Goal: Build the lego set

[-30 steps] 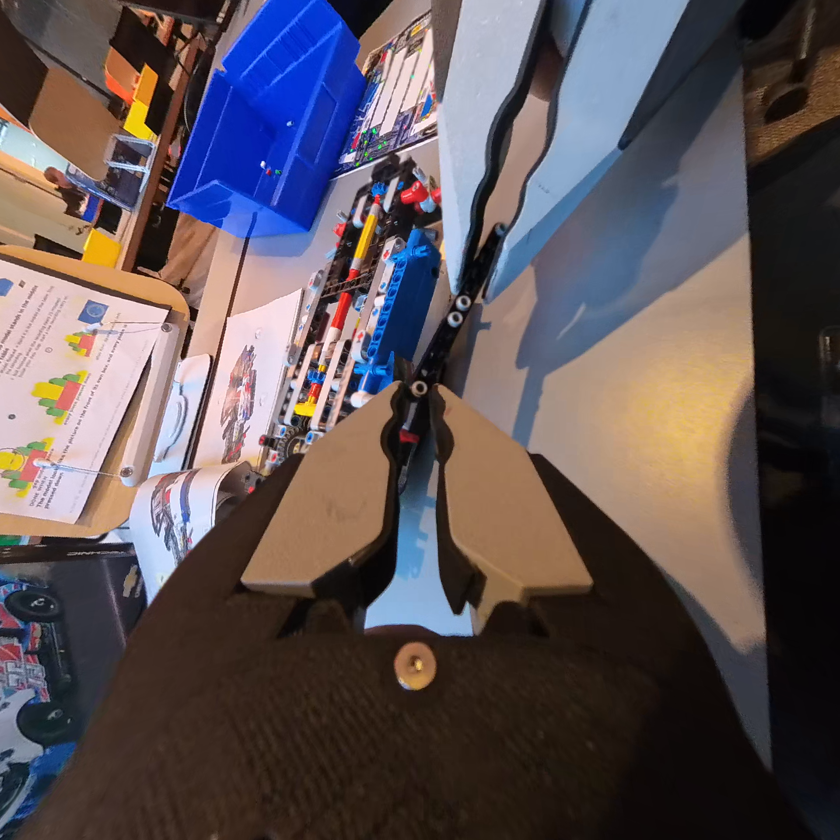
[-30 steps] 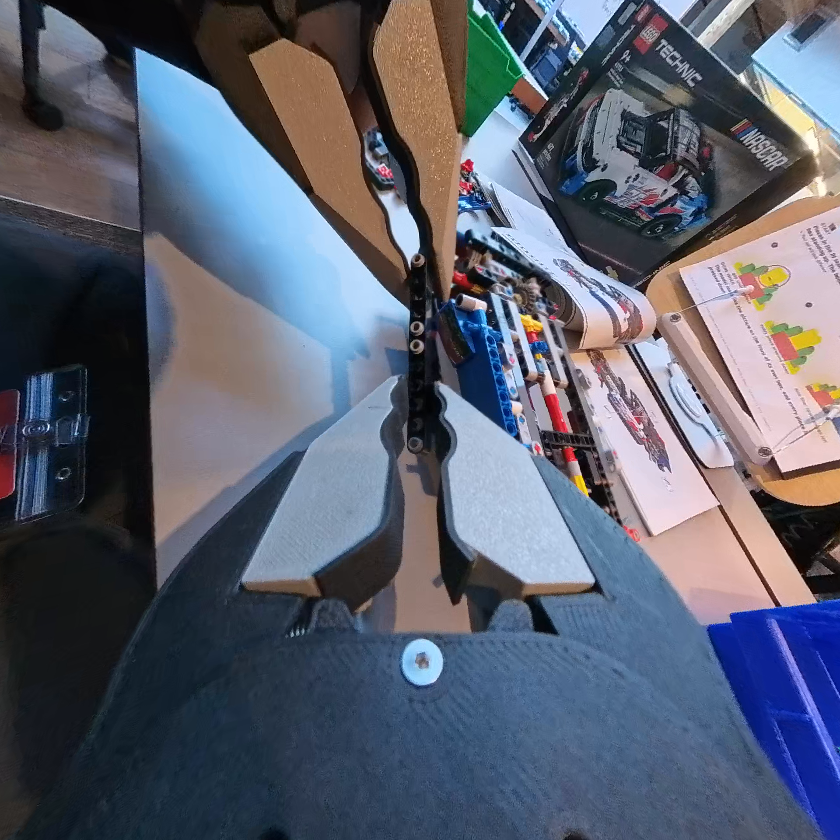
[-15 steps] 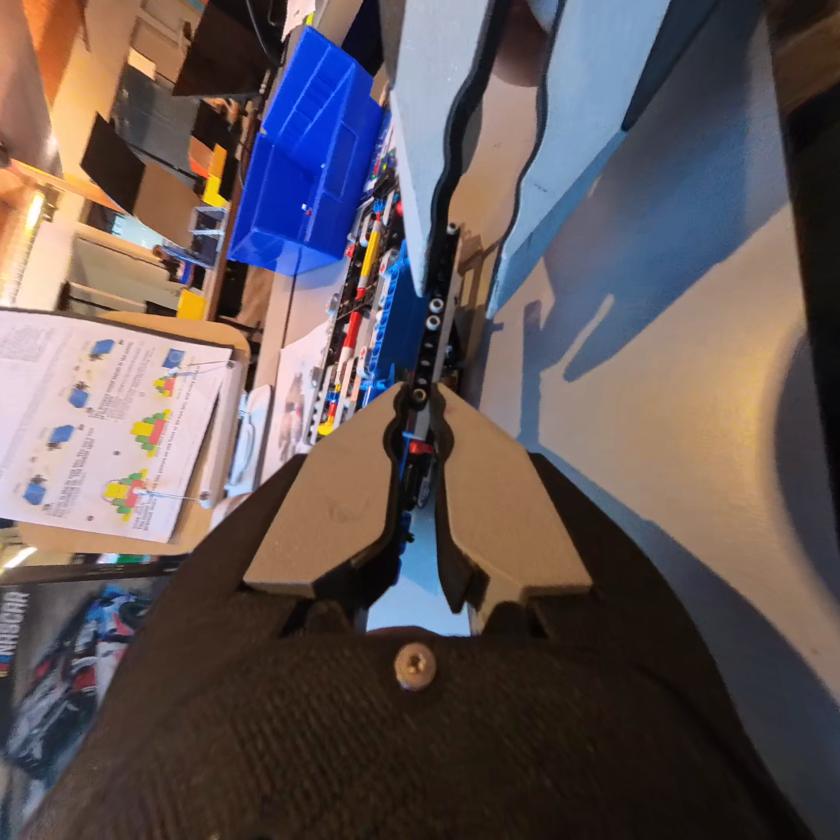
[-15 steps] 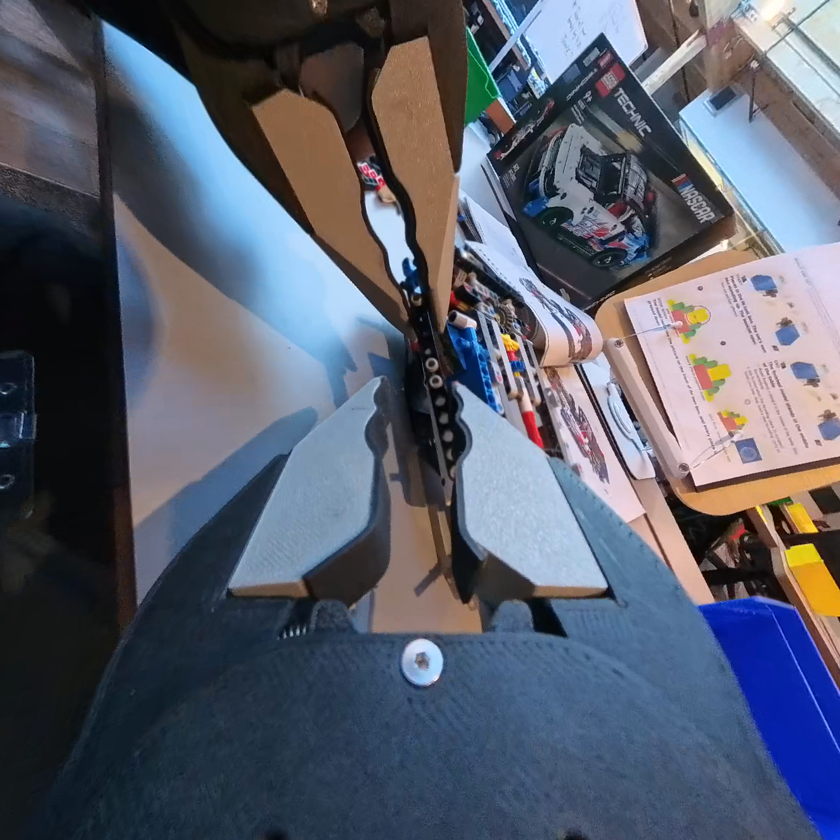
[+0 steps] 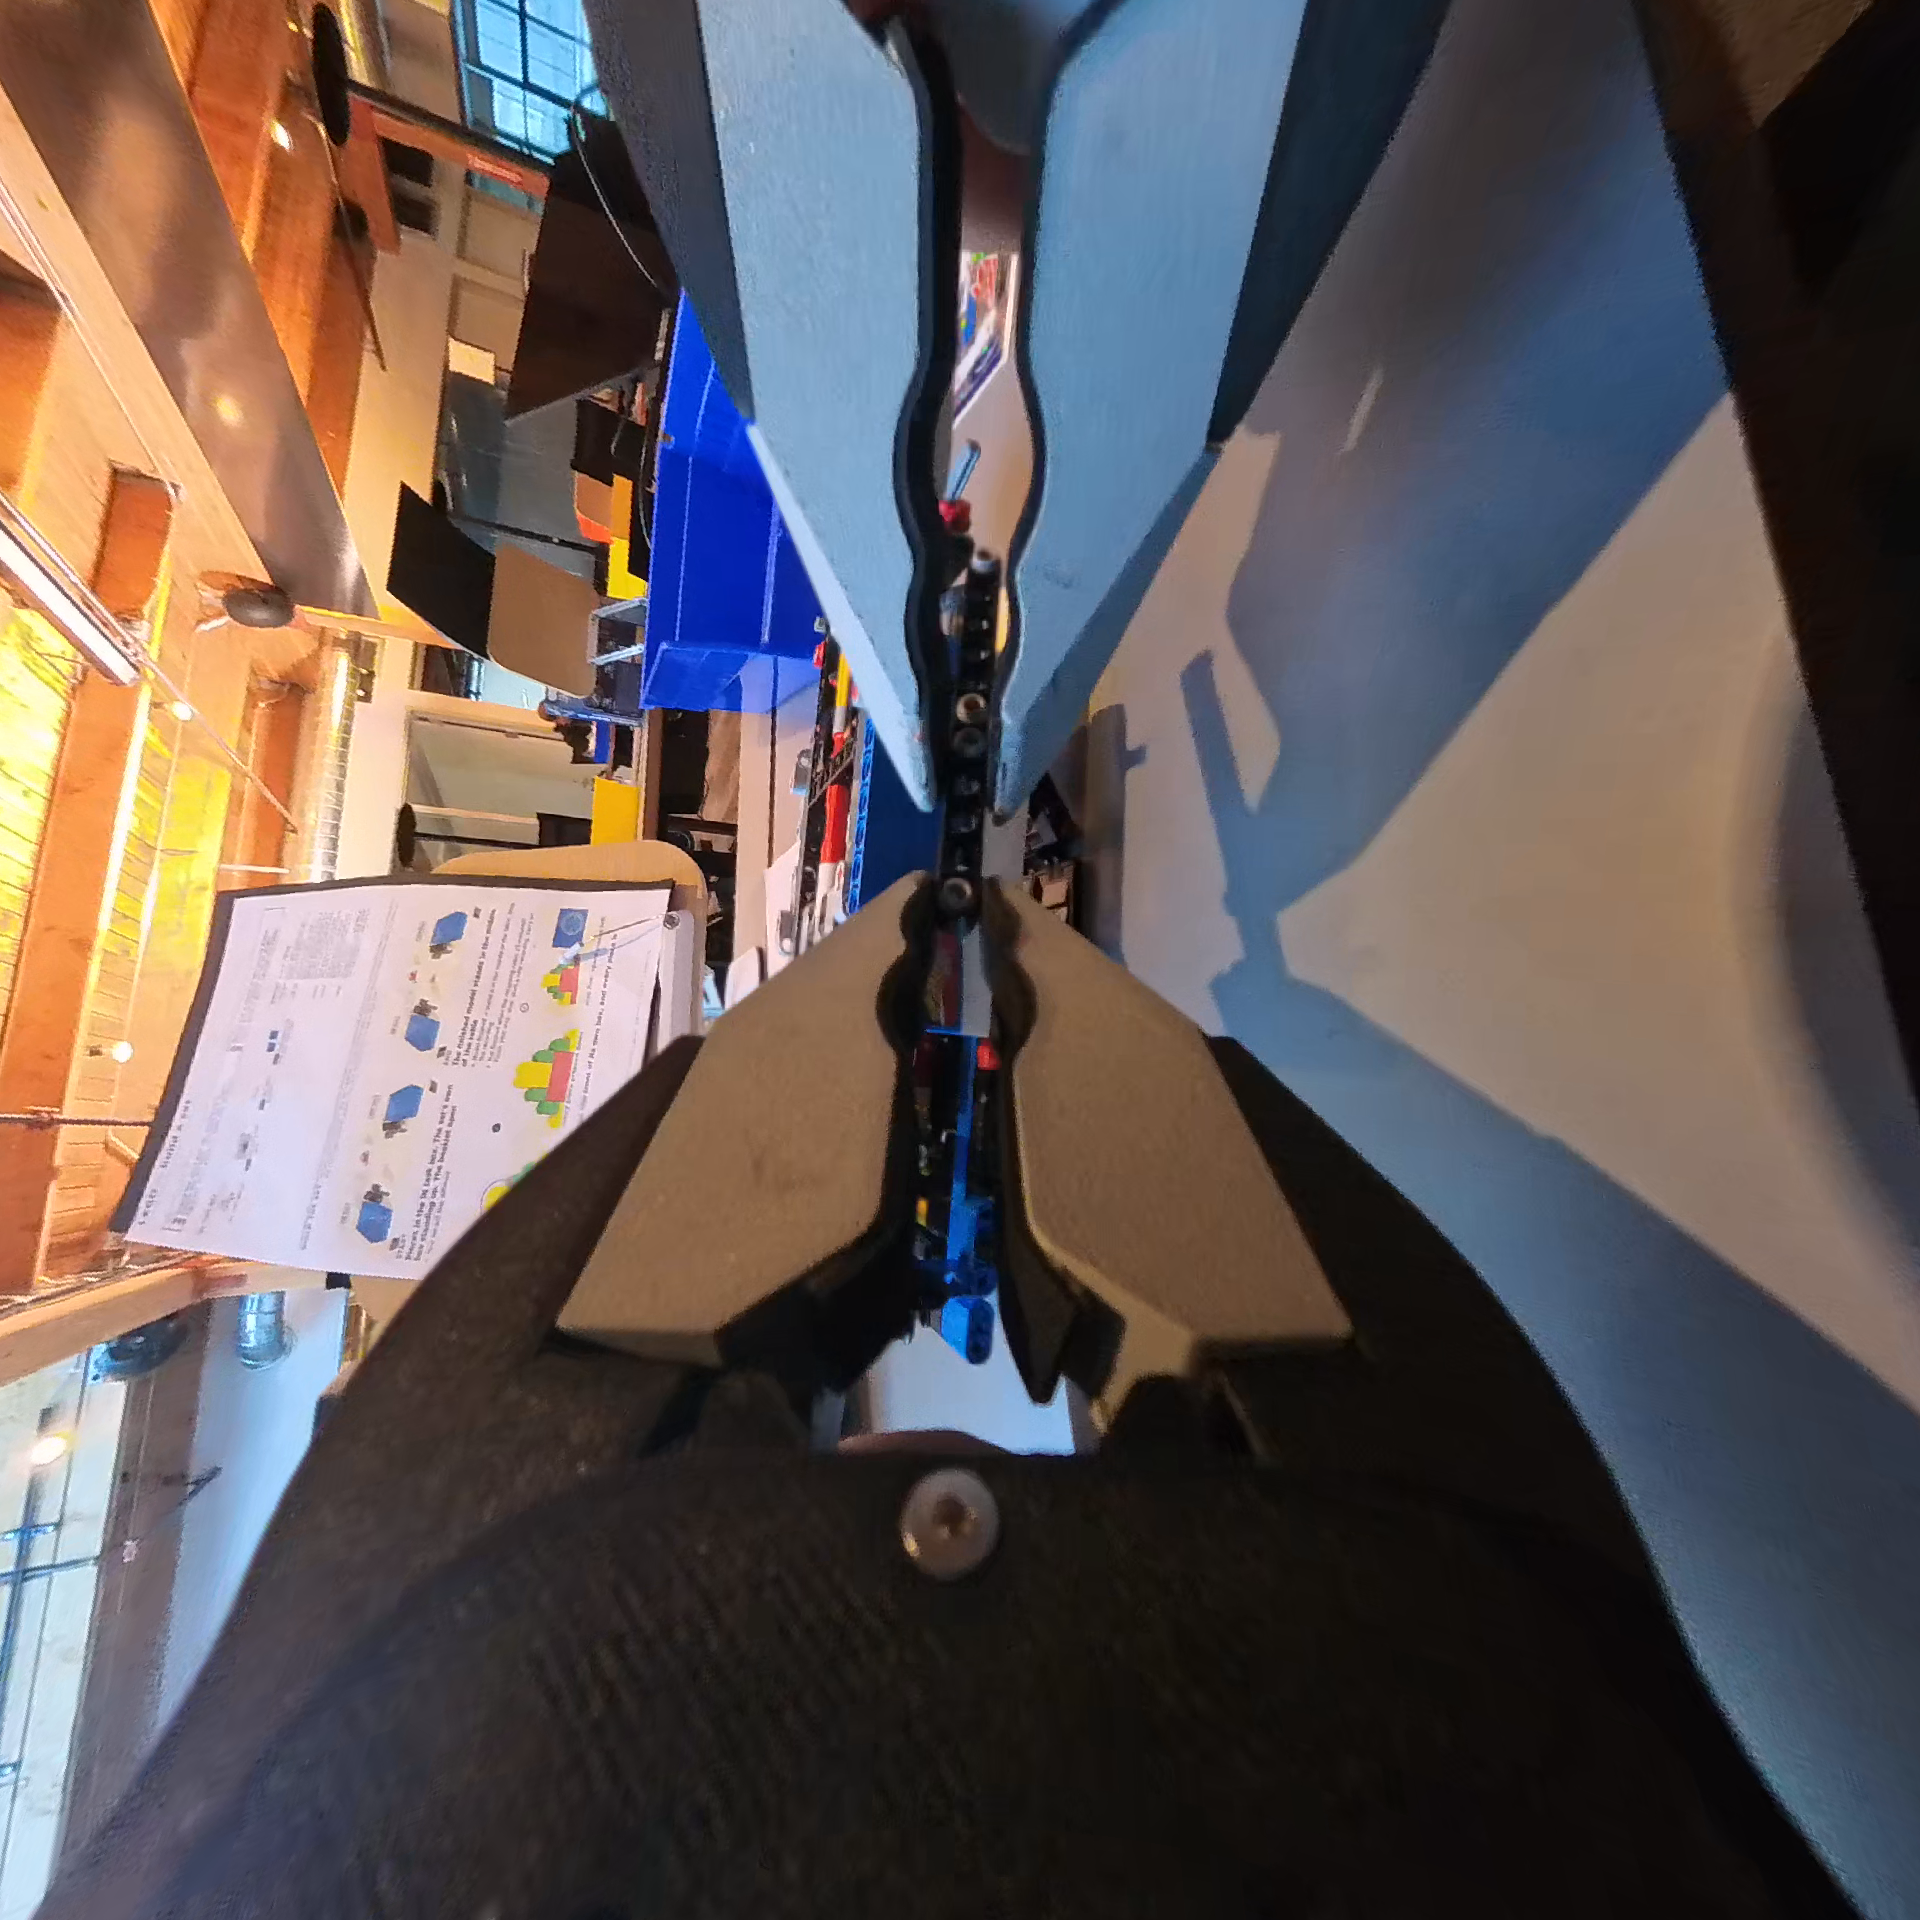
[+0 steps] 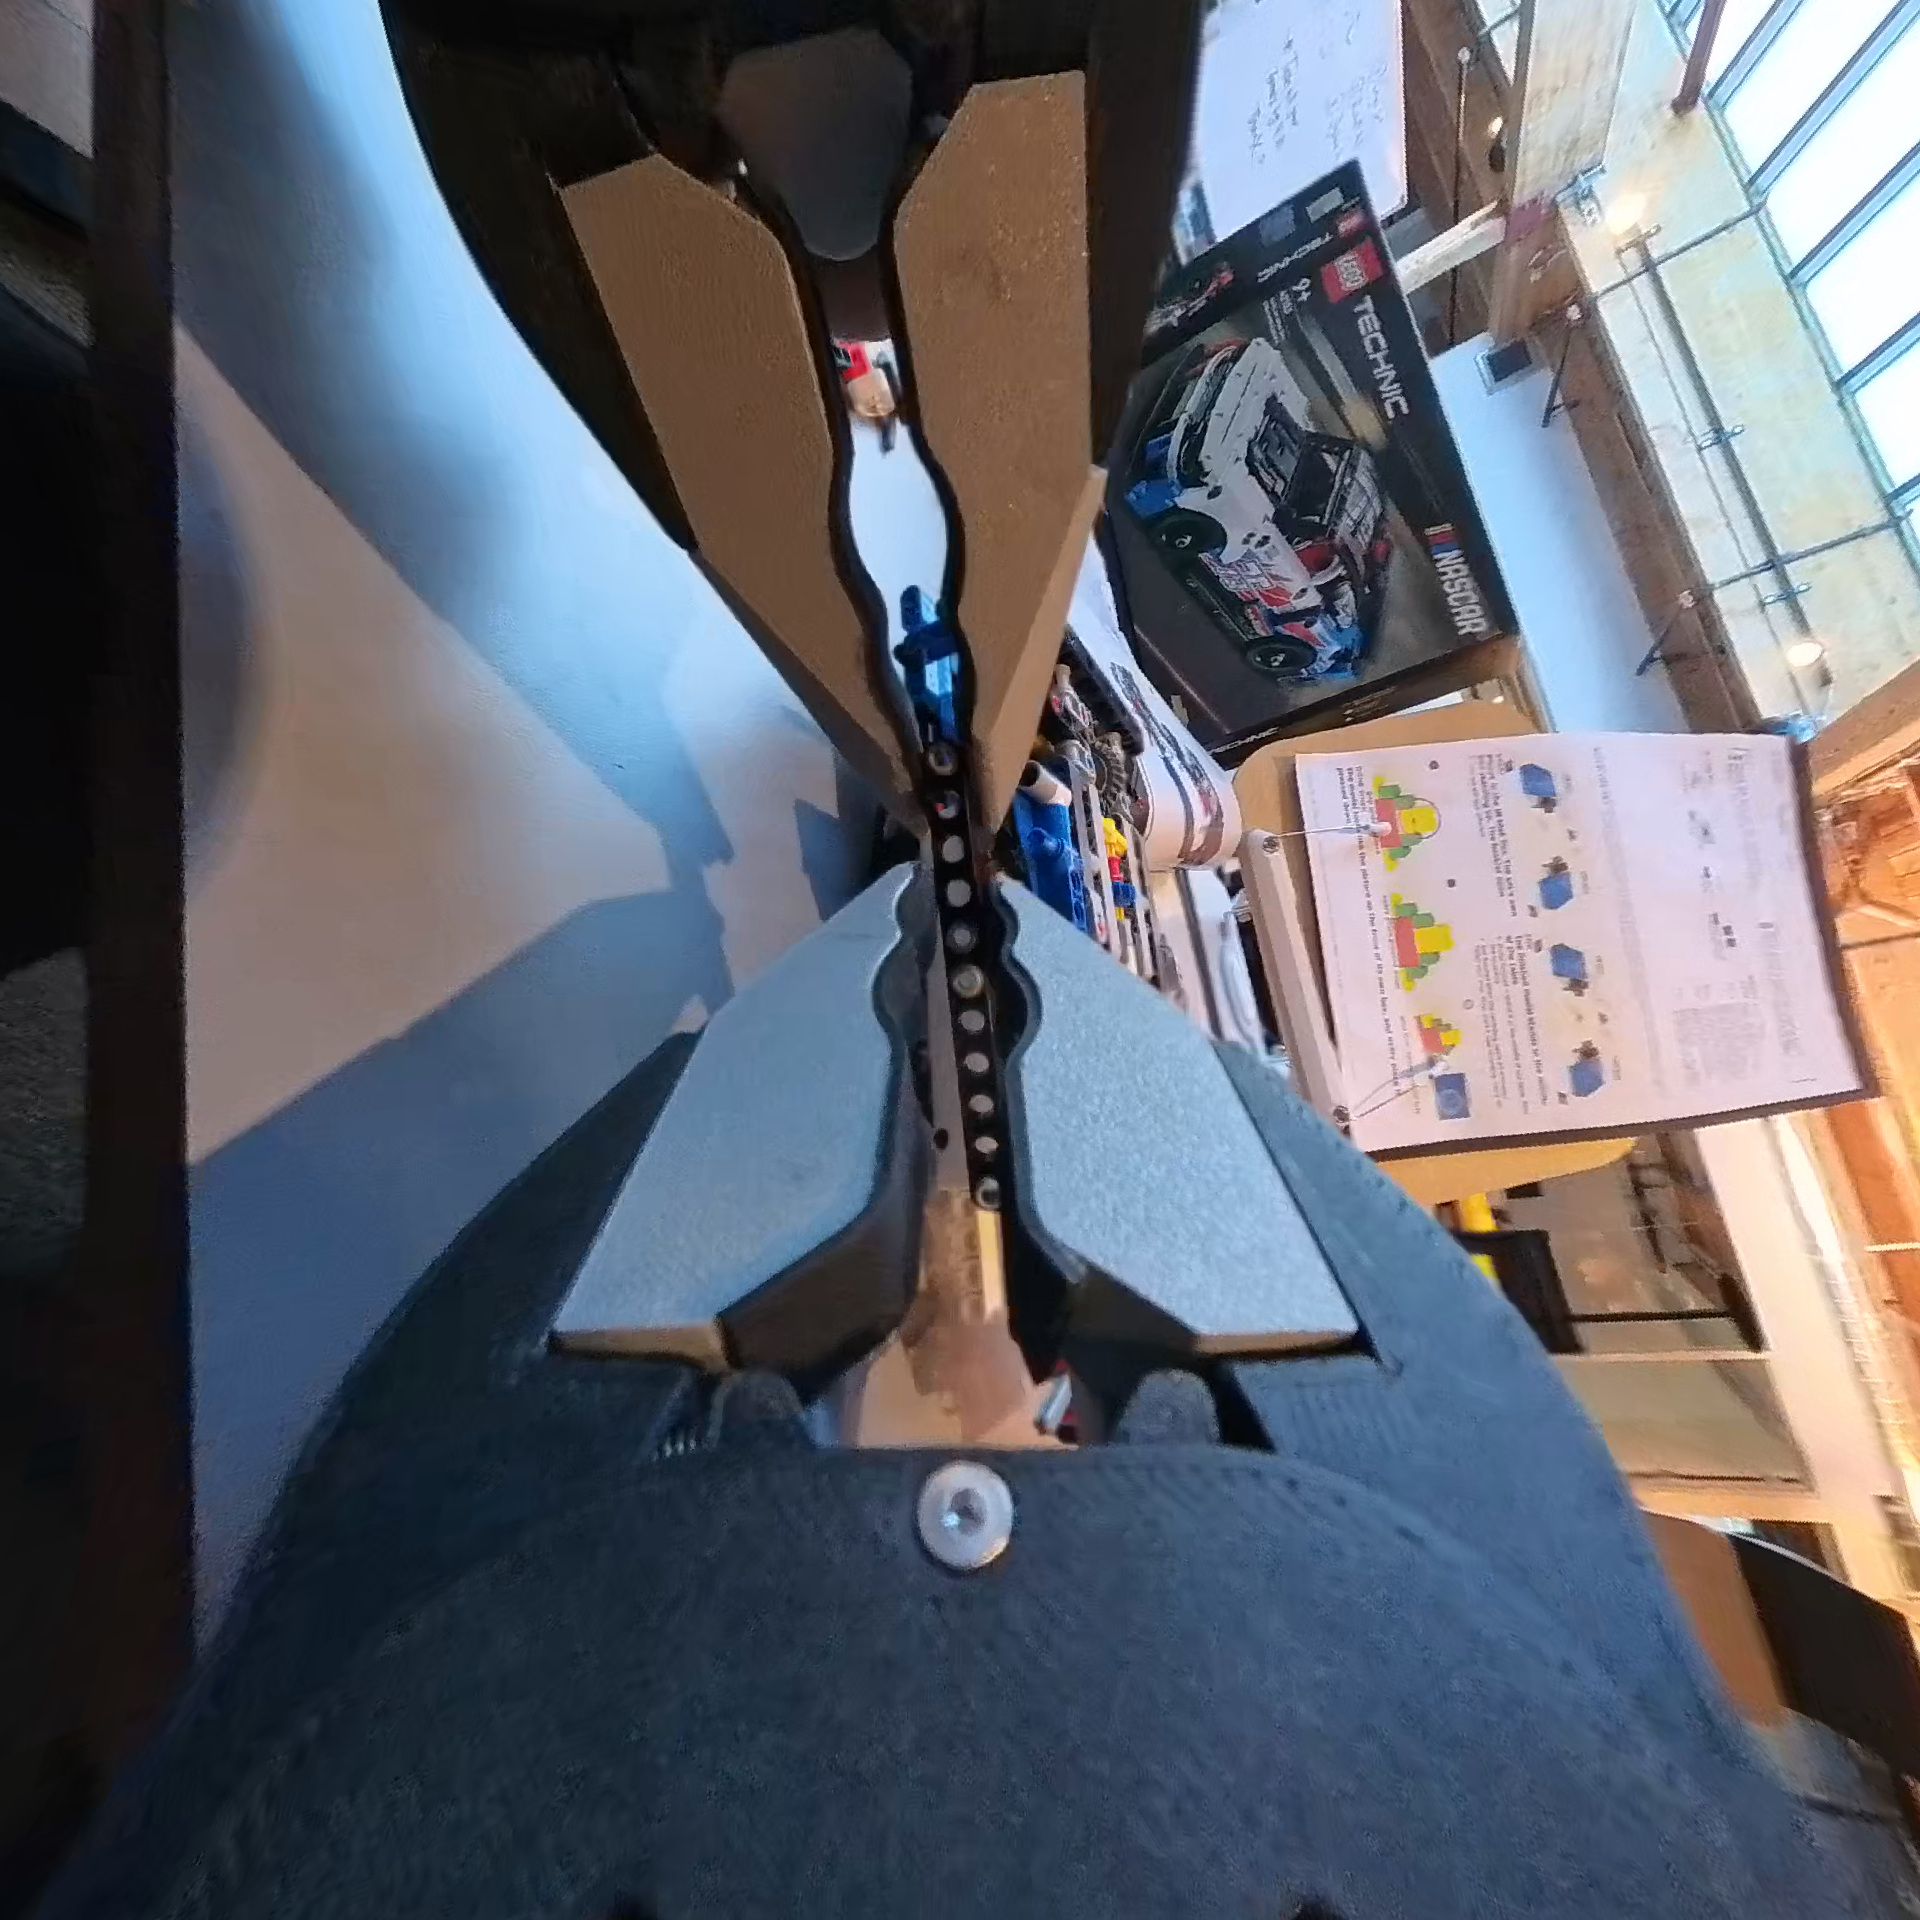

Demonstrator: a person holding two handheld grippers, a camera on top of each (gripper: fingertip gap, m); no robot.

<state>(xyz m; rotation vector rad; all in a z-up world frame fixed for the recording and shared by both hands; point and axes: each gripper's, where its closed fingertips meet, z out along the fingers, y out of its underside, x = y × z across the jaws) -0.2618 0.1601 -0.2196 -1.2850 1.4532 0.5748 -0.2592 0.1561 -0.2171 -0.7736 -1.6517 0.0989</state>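
Observation:
A long black beam with holes [image 6: 964,997] spans between my two grippers, which face each other tip to tip above the white table [image 6: 416,831]. My right gripper [image 6: 956,883] is shut on the beam, which runs deep between its fingers. My left gripper [image 5: 956,896] is shut on the beam's other end [image 5: 961,821], with blue and black parts [image 5: 961,1195] joined to it between its fingers. The right gripper shows in the left wrist view [image 5: 961,805], and the left gripper shows in the right wrist view [image 6: 945,774]. The part-built chassis [image 6: 1081,862] lies on the table behind.
A blue bin [image 5: 727,540] stands at the far end of the table. The set's box [image 6: 1309,447], an open booklet [image 6: 1179,800] and a picture sheet on a wooden stand [image 6: 1579,935] are beside the chassis. The dark table edge [image 6: 125,727] is close by. Both grippers' tips are close together, under 4 cm apart.
Both grippers have tilted up and closed in on each other. The beam has slid deeper between the right gripper's fingers, which have shut on it. More of the room shows behind.

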